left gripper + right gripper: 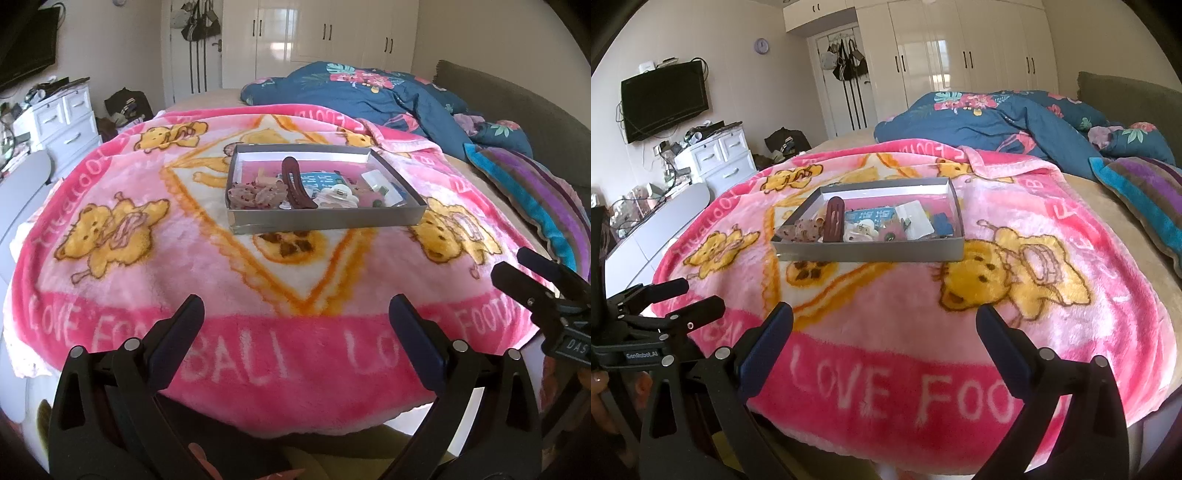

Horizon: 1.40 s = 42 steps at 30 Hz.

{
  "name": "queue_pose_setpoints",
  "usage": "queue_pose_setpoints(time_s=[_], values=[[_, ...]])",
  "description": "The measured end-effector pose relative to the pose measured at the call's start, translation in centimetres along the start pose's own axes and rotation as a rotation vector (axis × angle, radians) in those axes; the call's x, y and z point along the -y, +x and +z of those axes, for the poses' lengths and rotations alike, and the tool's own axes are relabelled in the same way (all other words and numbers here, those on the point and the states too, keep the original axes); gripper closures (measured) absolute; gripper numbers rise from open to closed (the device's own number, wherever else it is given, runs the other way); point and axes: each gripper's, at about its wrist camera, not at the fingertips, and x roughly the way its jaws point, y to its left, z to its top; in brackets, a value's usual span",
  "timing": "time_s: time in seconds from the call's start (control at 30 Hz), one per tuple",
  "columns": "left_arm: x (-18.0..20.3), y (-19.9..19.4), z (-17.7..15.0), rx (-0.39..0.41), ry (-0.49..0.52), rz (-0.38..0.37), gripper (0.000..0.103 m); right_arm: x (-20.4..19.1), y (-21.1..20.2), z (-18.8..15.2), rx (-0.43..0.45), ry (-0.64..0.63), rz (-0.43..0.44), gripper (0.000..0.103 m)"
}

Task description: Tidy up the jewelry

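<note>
A shallow grey box (pixel 325 221) (pixel 871 254) sits on a pink bear-print blanket (pixel 147 280) (pixel 1052 332) on a bed. It holds hair clips and small accessories: a long maroon clip (pixel 295 184) (pixel 833 219), brownish speckled clips (pixel 256 194) (pixel 801 230), a white clip (pixel 338 195) (pixel 862 229) and small cards. My left gripper (pixel 295 314) is open and empty, hovering over the blanket's near edge, well short of the box. My right gripper (pixel 884 317) is open and empty, also short of the box; it shows at the right of the left wrist view (pixel 517 269).
A blue floral duvet (pixel 388 88) (pixel 1015 118) and a striped pillow (pixel 535 195) (pixel 1145 192) lie at the back right. White drawers (pixel 62 122) (pixel 720 155) stand left of the bed. White wardrobes (pixel 960 48) line the far wall.
</note>
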Motion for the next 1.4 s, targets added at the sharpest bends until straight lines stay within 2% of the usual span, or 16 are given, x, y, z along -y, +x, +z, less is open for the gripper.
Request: queue_pose_setpoints(time_s=[1.4], values=[[-0.18, -0.03, -0.01, -0.010, -0.015, 0.011, 0.009, -0.30, -0.25, -0.04, -0.005, -0.016, -0.012, 0.004]])
